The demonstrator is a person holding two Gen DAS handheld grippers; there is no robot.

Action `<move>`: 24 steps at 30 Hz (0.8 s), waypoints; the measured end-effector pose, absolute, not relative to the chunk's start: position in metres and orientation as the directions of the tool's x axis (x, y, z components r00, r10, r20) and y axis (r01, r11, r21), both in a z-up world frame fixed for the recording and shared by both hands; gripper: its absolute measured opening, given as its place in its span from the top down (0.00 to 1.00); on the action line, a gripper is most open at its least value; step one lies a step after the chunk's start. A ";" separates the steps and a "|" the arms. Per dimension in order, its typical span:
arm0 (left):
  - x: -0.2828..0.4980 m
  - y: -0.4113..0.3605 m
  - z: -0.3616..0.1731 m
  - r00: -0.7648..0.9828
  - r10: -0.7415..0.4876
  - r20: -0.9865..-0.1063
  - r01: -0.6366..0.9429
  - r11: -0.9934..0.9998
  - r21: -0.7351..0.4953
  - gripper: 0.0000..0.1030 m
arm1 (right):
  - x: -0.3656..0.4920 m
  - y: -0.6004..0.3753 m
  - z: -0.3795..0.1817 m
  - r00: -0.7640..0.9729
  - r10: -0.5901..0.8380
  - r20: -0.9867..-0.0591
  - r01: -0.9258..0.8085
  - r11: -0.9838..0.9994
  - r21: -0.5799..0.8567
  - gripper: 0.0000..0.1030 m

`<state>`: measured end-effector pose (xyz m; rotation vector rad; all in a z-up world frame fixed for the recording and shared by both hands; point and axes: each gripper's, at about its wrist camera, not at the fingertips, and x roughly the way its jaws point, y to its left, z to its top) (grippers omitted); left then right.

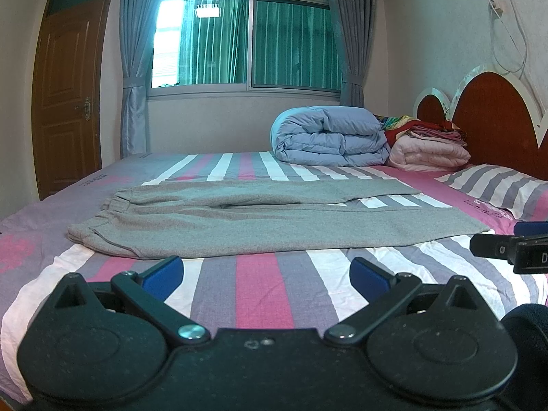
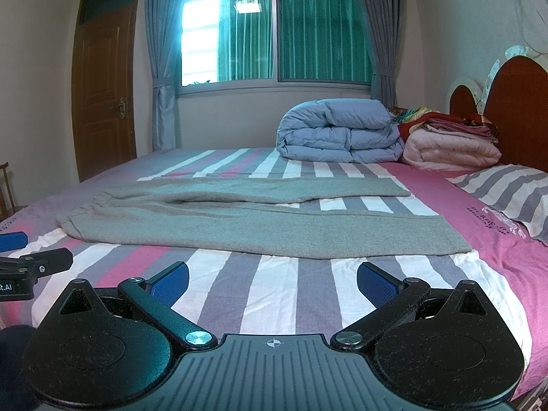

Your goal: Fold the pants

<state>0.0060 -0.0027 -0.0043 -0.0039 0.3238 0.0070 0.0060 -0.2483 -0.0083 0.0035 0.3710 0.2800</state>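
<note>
since the grey pants [image 1: 260, 219] lie spread flat across the striped bedsheet [image 1: 260, 287] with both legs side by side and open in a narrow v, no fold looks to have been made yet; the whole job seems still ahead. the waistband [image 1: 102, 215] sits to the left, bunched a little at its elastic, and the two leg hems [image 1: 455, 222] reach to the right, the far leg shorter-looking and lying just beyond the near one with a wedge of sheet showing between them

the left gripper [image 1: 267, 274] hangs near the front edge of the bed, in front of the waist half, its blue pads wide apart and holding nothing. the right gripper [image 2: 272, 281] hangs beside it, in front of the hem half, its pads likewise spread with only sheet between them. neither touches the cloth; both stand clear of the near leg

farther off, a folded blue duvet [image 1: 328, 137] and a pink quilt [image 1: 428, 154] with other folded cloths on top rest at the far right by the red headboard [image 1: 493, 120], and a striped pillow [image 1: 500, 188] lies to the right of the hems

whether the far side of the waistband is flat or tucked under cannot be told from this low angle, and the person's hands are out of view; only a dark sleeve edge [image 1: 527, 335] shows at the right
</note>
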 end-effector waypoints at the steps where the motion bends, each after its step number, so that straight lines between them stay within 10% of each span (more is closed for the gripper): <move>1: 0.006 -0.003 -0.004 0.948 0.006 -0.318 -0.007 1.000 -0.004 0.06 | 0.006 -0.248 -0.008 0.894 0.271 -0.358 -0.269 0.961 0.054 0.00; 24: 0.007 0.004 -0.005 0.934 0.033 -0.357 -0.042 0.999 -0.018 0.06 | 0.009 -0.248 -0.012 0.890 0.281 -0.360 -0.276 0.959 0.066 0.00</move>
